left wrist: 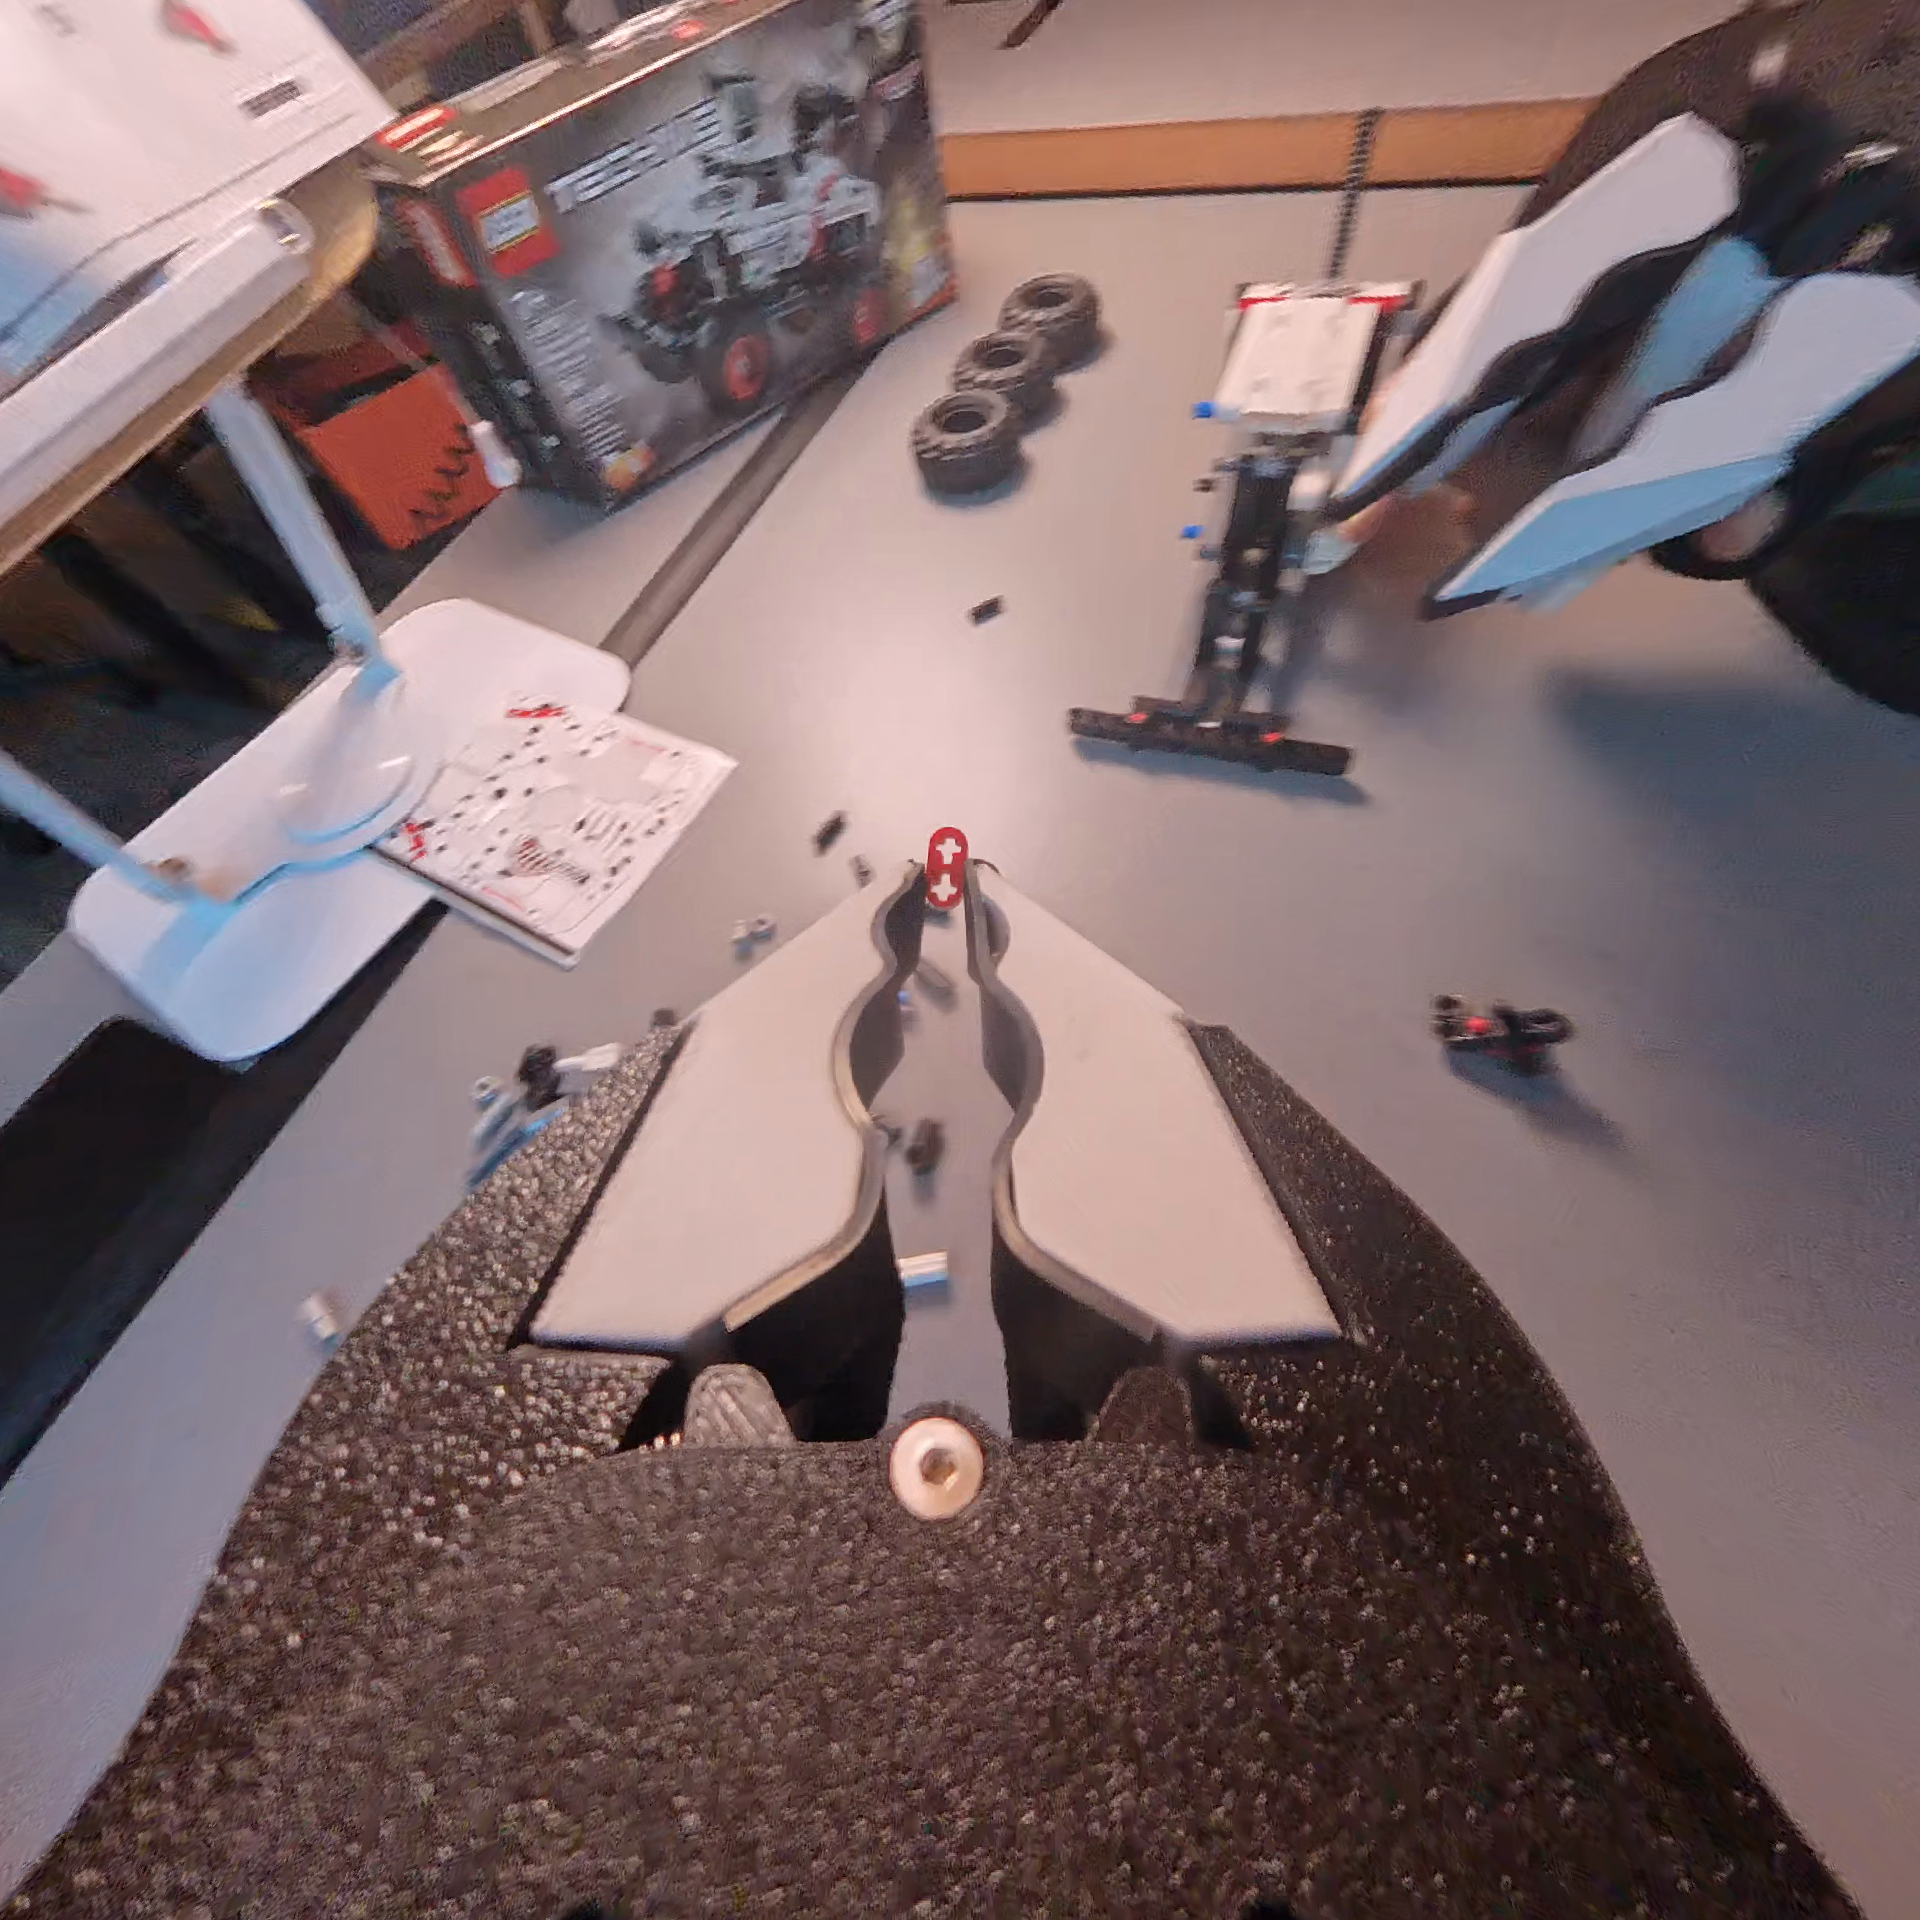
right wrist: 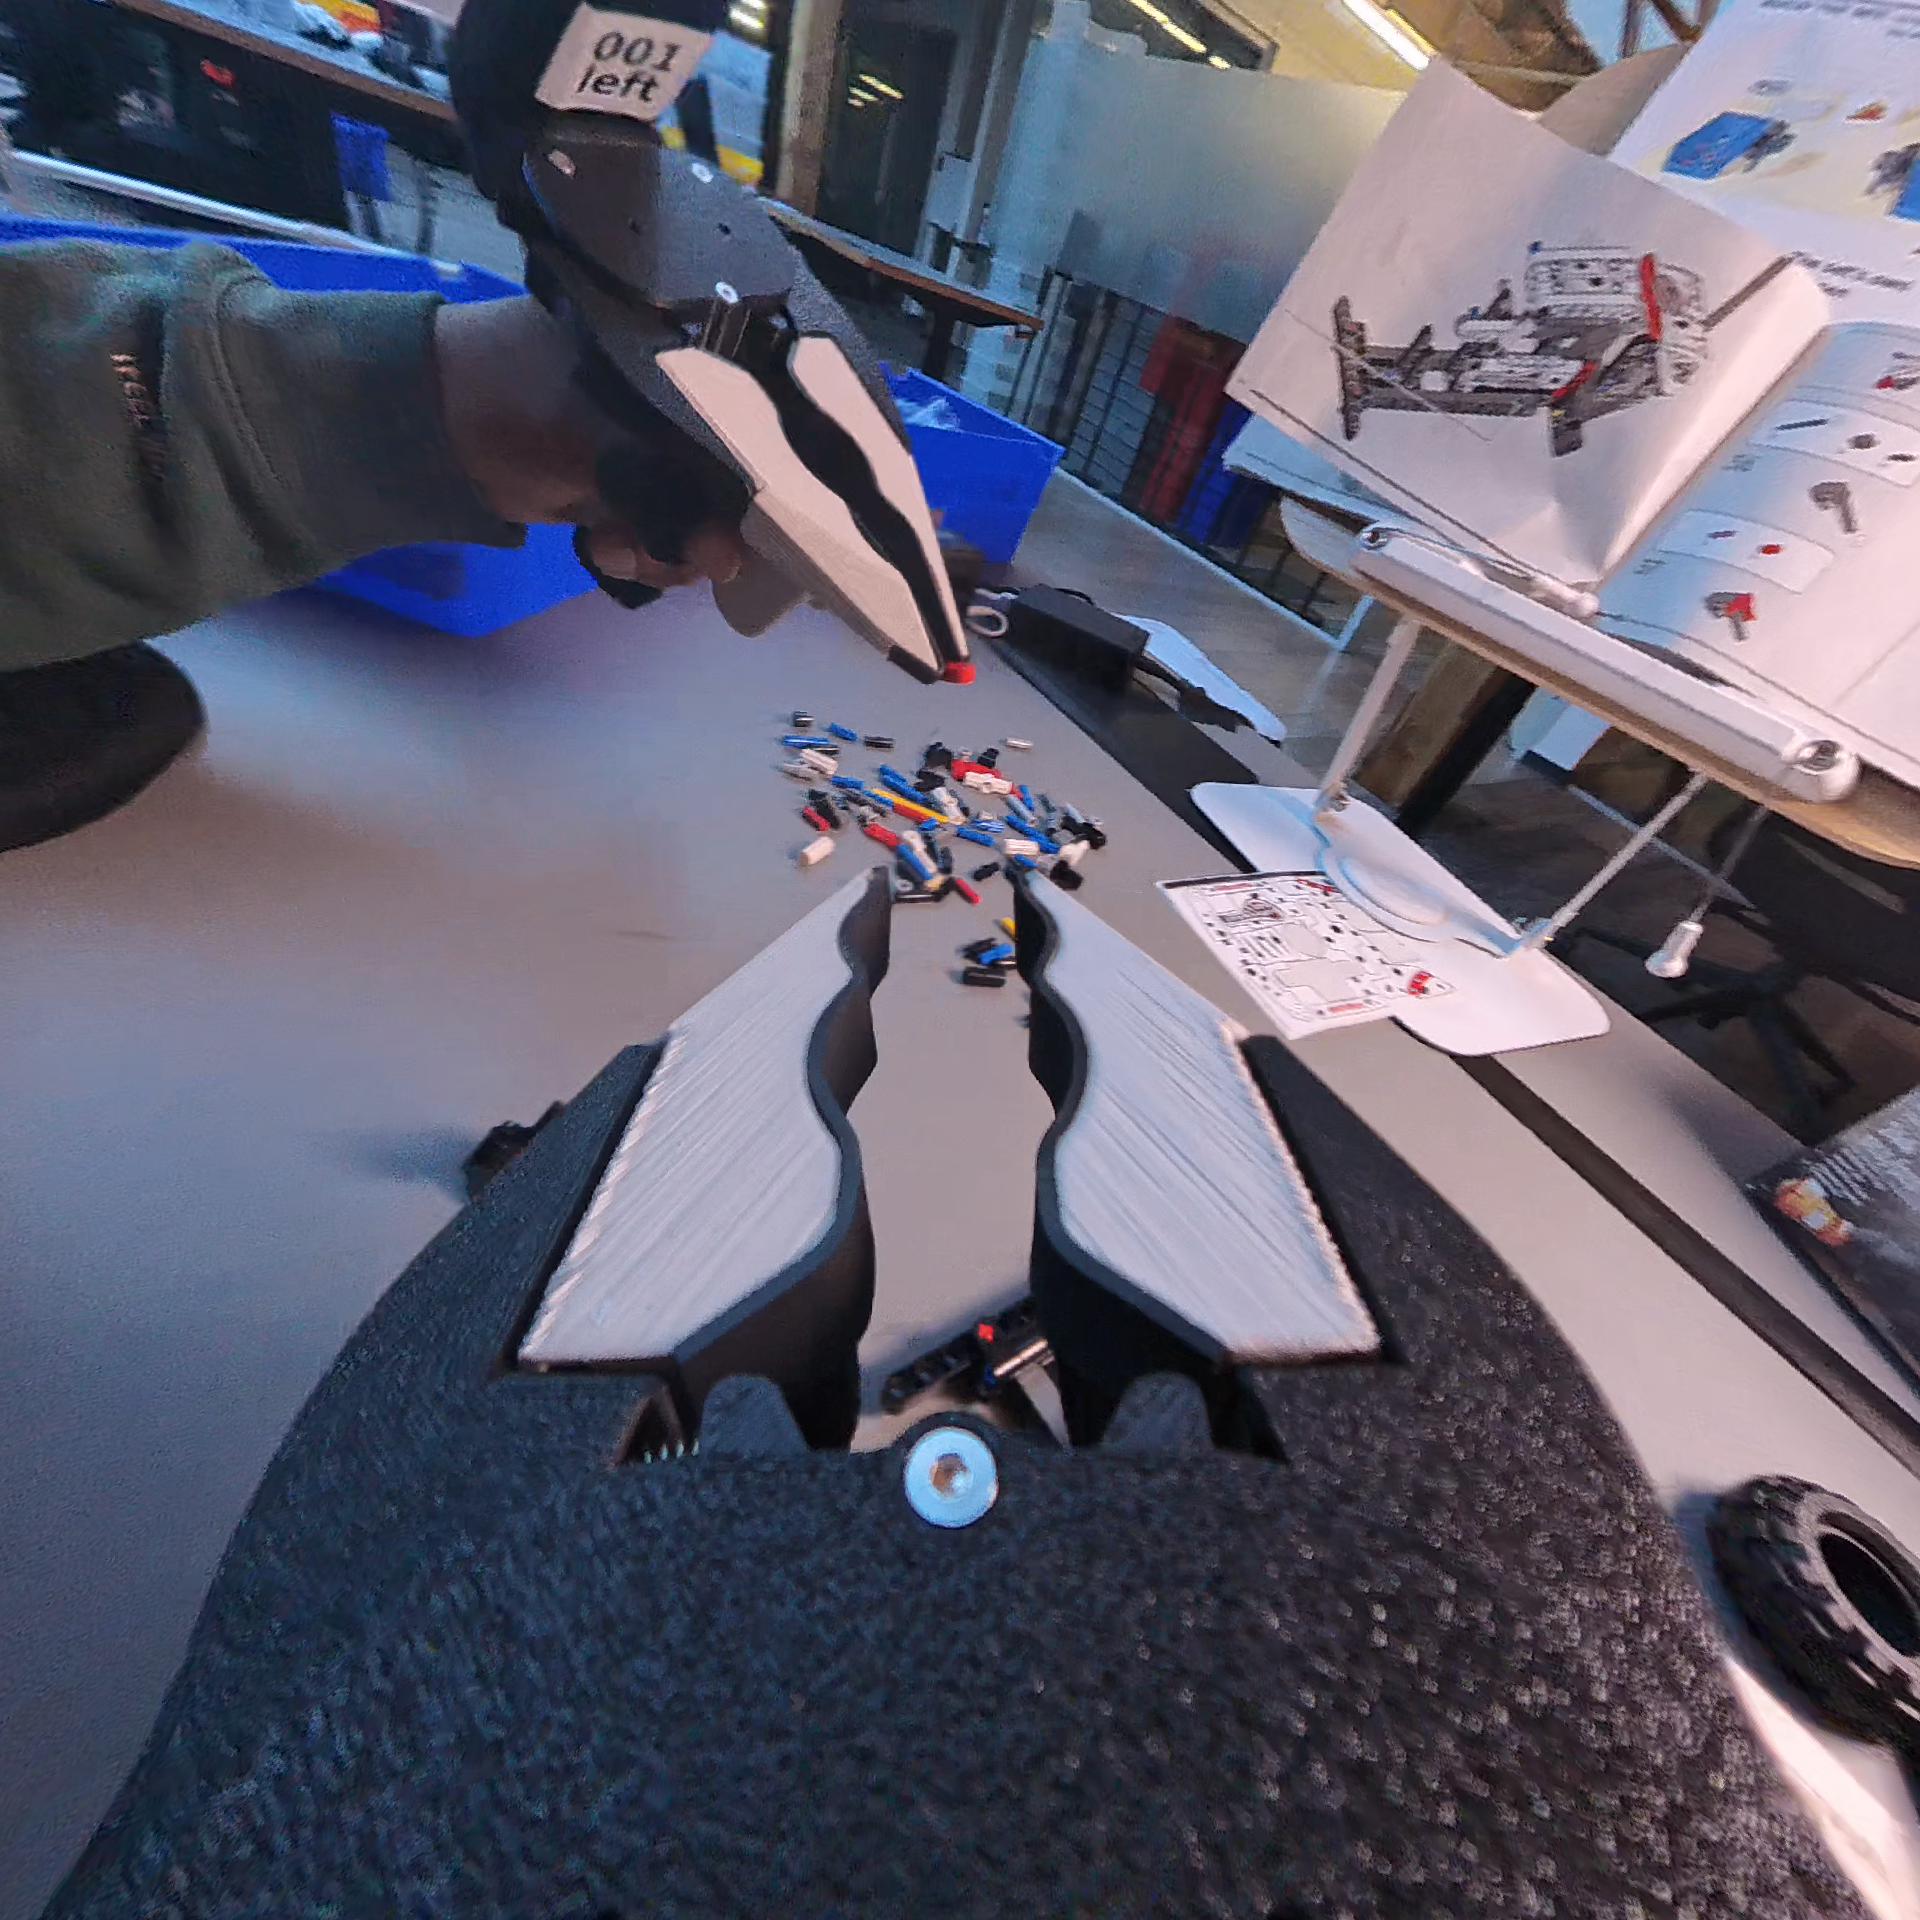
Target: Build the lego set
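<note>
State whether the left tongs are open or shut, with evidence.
Shut on the red piece: the left tongs pinch it between their tips, above the table.

The right gripper (left wrist: 1382,520) is smeared by motion in the left wrist view, and the picture's right edge cuts off its body. It hides the near side of the half-built chassis (left wrist: 1262,499). The loose pieces (right wrist: 935,810) on the table (right wrist: 416,883) are too small to tell apart. The tyre (right wrist: 1829,1600) is cut by the right edge. The left gripper (right wrist: 951,670) covers all but the tip of the red piece (right wrist: 958,673), perhaps a short link.
</note>
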